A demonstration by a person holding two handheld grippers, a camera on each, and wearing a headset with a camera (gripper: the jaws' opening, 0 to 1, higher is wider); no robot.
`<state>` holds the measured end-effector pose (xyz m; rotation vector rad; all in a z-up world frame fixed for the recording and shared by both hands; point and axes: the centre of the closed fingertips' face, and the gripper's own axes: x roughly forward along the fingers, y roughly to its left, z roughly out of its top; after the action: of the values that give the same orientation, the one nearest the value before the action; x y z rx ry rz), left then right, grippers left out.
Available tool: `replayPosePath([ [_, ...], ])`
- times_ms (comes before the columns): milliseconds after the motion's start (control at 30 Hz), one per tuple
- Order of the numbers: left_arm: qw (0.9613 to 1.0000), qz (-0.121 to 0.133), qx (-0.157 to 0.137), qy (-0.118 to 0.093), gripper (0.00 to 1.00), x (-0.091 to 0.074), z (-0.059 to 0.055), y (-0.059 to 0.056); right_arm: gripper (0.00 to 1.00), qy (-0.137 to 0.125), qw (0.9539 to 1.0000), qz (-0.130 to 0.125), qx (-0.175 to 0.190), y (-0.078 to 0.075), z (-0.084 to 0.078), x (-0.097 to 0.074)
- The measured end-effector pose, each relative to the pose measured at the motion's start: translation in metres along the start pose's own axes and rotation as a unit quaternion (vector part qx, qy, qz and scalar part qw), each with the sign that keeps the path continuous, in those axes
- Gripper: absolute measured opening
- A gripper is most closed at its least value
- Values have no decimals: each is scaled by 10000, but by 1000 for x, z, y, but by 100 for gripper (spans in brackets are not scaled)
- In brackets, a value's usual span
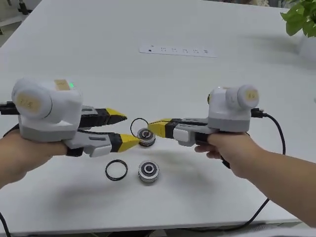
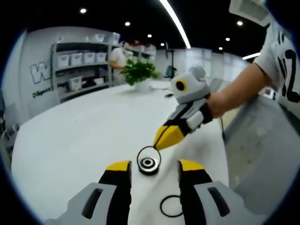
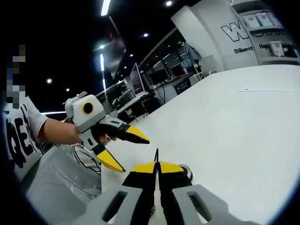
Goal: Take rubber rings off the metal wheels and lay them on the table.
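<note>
Left gripper (image 1: 123, 129): you hold it on the left with its jaws spread wide and nothing between them, tips aimed right toward the work.

Loose ring (image 1: 116, 170): it lies flat on the table (image 1: 197, 84), toward you from the left jaws and just beside the bare wheel.

Held ring (image 1: 139, 126): it stands up on edge, a thin black loop rising behind the working wheel. Whether its low side is caught on the rim, you cannot tell from these views.

Working wheel (image 1: 146, 137): it sits flat on the table, axle pointing up, between the two sets of tips. In the left gripper view it lies straight ahead, centred in the gap of the open jaws.

Bare wheel (image 1: 148, 170): it rests flat, nearer to you than the working wheel, apart from both grippers, with no ring visible on it.

Right gripper (image 1: 154, 128): you hold it on the right with its jaws pressed together on the right edge of the held ring. In the right gripper view the ring shows as a thin line rising from between the tips.

Relation that matters: the wheel is nearer the left jaws, directly in line with them, while the ring leads away from it toward the right tips.

Likely next: closing the left jaws on the wheel would probably steady it while the right draws the ring clear.
</note>
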<state>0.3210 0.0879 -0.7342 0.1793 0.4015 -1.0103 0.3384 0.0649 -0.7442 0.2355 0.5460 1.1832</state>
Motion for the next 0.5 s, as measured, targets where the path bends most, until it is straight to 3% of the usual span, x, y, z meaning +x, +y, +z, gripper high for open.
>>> replayPosePath([
  [500, 9998, 157, -109, 74, 48, -22, -18, 4, 0, 256, 9994, 211, 42, 12, -16, 16],
])
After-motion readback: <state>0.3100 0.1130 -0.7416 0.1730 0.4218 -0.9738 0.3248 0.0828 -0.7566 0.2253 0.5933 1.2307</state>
